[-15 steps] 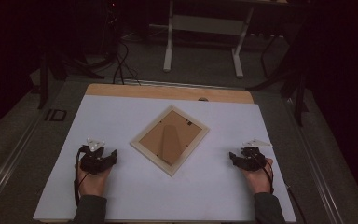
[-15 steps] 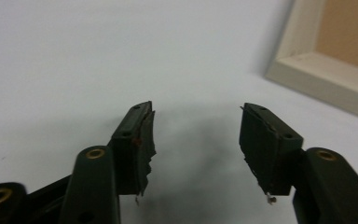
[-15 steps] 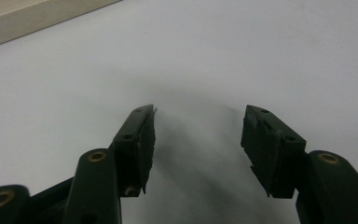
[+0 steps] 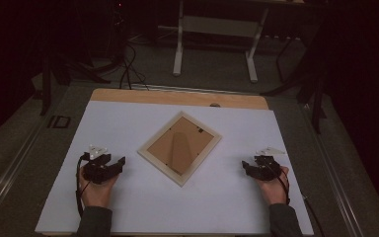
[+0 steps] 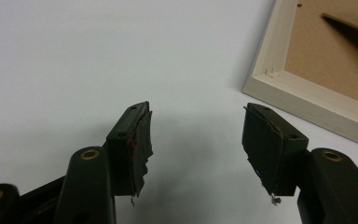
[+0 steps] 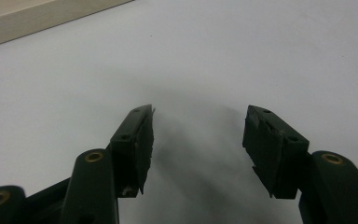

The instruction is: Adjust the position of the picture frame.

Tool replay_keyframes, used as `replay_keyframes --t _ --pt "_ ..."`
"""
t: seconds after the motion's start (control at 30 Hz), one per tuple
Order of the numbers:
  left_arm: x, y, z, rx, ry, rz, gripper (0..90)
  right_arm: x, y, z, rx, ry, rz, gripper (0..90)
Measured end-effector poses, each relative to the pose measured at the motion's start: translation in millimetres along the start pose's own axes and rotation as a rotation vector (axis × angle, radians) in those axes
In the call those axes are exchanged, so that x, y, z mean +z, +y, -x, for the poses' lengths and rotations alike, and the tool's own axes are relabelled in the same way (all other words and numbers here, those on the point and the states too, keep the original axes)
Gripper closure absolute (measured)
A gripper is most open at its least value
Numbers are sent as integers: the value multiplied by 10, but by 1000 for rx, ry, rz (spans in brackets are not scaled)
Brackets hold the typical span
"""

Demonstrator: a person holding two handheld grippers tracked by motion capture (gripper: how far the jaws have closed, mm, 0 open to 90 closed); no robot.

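Picture frame (image 4: 179, 147): lying back-side up near the middle of the bench, turned cornerwise like a diamond; pale wooden border around a brown backing board with a folded stand flat on it.
Bench (image 4: 128, 118): white sheet over the top, a strip of bare wood showing along the far edge.
Left claw (image 4: 122, 161): held in the left hand (image 4: 96, 190), resting low on the white sheet just left of the frame's near-left edge, pointed toward it; jaws spread apart with nothing between them.
Left claw, own view (image 5: 196, 135): both black pads worn and ragged at the edges, white bench surface in the gap; a corner of the frame (image 5: 307, 70) ahead and to the upper right, close but not touching.
Right claw (image 4: 245, 167): held in the right hand (image 4: 274, 187), low on the sheet to the right of the frame, well apart from it, pointed leftward; jaws spread, holding nothing.
Right claw, own view (image 6: 198, 133): bare white surface between the pads; edge of the pale frame (image 6: 37, 16) at upper left, farther off.
Surroundings: dark floor, cables and white legs of another stand beyond the bench.
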State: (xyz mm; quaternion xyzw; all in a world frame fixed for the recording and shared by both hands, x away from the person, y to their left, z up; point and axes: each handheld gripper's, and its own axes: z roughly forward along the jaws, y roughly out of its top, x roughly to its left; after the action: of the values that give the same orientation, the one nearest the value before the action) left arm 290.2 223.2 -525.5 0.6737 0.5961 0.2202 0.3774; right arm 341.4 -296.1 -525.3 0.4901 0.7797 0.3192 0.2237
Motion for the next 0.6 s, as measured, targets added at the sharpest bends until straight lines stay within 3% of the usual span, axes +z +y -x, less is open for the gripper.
replay_keyframes --t 0.17,0.3,0.6 --pt "-16 -2 -8 -7 -10 4 443 -6 -2 -9 0 3 6 418" --pt "-70 -3 46 30 21 46 446 -23 9 -27 -1 6 13 415" --pt "-87 6 80 42 -18 37 446 -82 93 -48 -15 21 44 419"
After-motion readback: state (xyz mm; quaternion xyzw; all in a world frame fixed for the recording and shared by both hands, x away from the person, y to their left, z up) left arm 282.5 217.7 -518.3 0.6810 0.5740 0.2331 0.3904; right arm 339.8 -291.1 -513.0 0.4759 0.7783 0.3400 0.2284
